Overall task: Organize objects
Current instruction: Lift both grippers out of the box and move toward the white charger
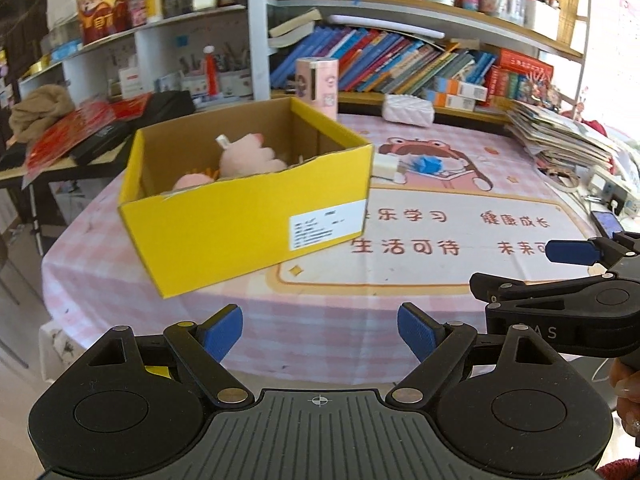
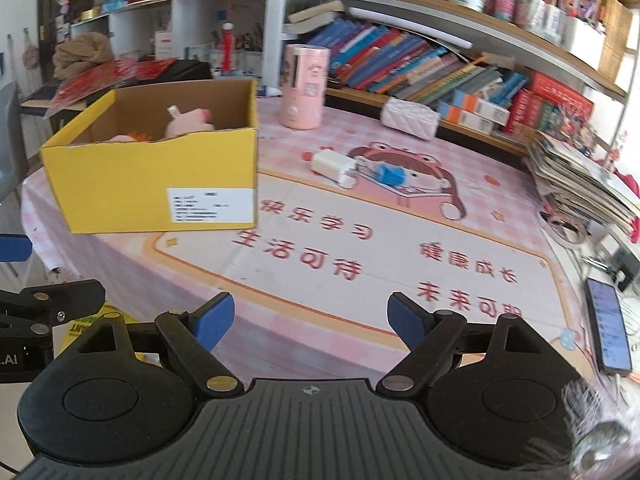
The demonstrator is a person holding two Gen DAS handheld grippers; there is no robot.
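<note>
A yellow cardboard box (image 1: 224, 224) (image 2: 132, 184) stands on the left of the pink table mat (image 1: 420, 280) (image 2: 360, 264), with pink plush toys (image 1: 248, 156) (image 2: 188, 122) inside. A white charger (image 2: 333, 164) (image 1: 385, 166) and a small blue object (image 2: 390, 174) (image 1: 428, 164) lie on the mat behind the box's right side. My left gripper (image 1: 320, 334) is open and empty near the front table edge. My right gripper (image 2: 310, 320) is open and empty, to the right of the left one.
A pink cylinder (image 2: 305, 86) and a white quilted pouch (image 2: 410, 117) stand at the back. Bookshelves (image 2: 440, 60) line the back. A stack of magazines (image 2: 580, 184) and a phone (image 2: 608, 326) lie at the right edge.
</note>
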